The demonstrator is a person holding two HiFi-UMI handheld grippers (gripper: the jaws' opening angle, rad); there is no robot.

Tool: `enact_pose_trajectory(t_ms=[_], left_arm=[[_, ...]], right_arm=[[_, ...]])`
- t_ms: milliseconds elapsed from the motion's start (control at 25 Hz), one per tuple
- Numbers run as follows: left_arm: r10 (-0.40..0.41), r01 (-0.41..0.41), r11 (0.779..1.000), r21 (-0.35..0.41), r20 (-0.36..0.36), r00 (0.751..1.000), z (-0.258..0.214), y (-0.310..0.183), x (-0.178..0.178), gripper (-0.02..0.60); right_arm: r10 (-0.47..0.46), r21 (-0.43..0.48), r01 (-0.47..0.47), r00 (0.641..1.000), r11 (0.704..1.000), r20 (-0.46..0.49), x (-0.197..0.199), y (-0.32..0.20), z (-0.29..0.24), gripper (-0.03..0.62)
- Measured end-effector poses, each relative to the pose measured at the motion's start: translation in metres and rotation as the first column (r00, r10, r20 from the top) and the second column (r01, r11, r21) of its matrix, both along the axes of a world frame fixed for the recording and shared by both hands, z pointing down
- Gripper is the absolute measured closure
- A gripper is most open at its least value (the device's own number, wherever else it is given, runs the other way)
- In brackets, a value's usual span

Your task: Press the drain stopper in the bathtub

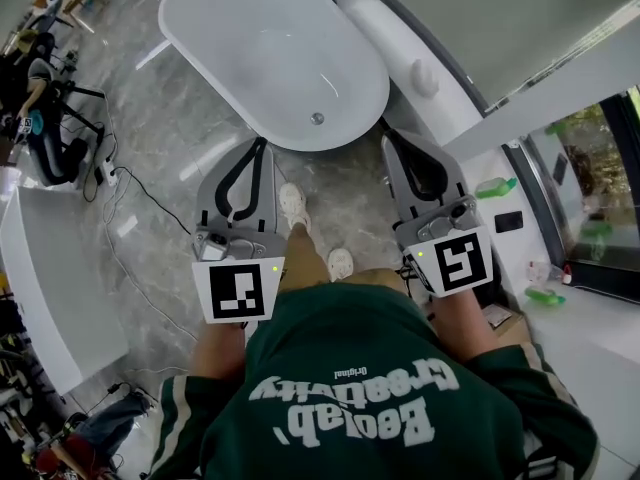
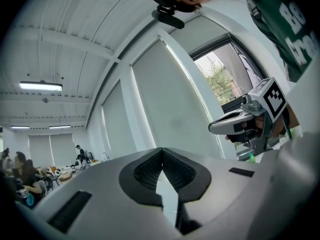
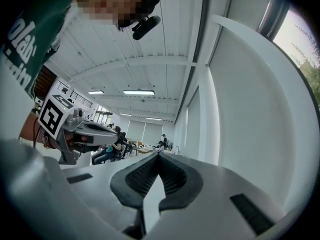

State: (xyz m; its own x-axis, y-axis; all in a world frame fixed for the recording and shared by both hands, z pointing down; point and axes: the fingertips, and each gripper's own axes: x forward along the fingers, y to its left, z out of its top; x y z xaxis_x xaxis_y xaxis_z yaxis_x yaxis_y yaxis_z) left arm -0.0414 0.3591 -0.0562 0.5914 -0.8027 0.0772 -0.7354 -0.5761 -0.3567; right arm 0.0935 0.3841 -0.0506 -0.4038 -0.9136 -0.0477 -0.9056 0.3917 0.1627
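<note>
**Grey marble floor [image 1: 170, 158], tub ahead, both grippers shut**

Left gripper [image 2: 161, 153] & right gripper [image 3: 159, 156]: jaws together, nothing between; both views look up at white ceiling [image 3: 140, 69]. Only head view shows small round silver drain stopper [image 1: 317, 119], flat in near end of white oval bathtub [image 1: 225, 38], long axis diagonal.

White bathtub [image 1: 270, 53]; grey marbled floor [image 1: 160, 158]; green sweatshirt [image 1: 370, 408].

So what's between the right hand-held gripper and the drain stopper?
Head view: only the near rim of the bathtub and its bare white basin lie between the right hand-held gripper and the drain stopper.
</note>
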Motion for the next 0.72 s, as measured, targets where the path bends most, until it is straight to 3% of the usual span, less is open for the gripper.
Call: enact_pose_trajectory(t_ms=[360, 720], left_arm=[[0.040, -0.040, 0.999, -0.028, -0.014, 0.999, 0.025, -0.117, -0.001, 0.572], [0.161, -0.162, 0.987, 0.010, 0.056, 0.985, 0.026, -0.270, 0.006, 0.572]], right_arm=[[0.014, -0.063, -0.017, 0.998, 0.998, -0.054, -0.007, -0.108, 0.026, 0.585], [0.049, -0.110, -0.059, 0.994, 0.992, -0.095, -0.020, -0.254, 0.039, 0.585]])
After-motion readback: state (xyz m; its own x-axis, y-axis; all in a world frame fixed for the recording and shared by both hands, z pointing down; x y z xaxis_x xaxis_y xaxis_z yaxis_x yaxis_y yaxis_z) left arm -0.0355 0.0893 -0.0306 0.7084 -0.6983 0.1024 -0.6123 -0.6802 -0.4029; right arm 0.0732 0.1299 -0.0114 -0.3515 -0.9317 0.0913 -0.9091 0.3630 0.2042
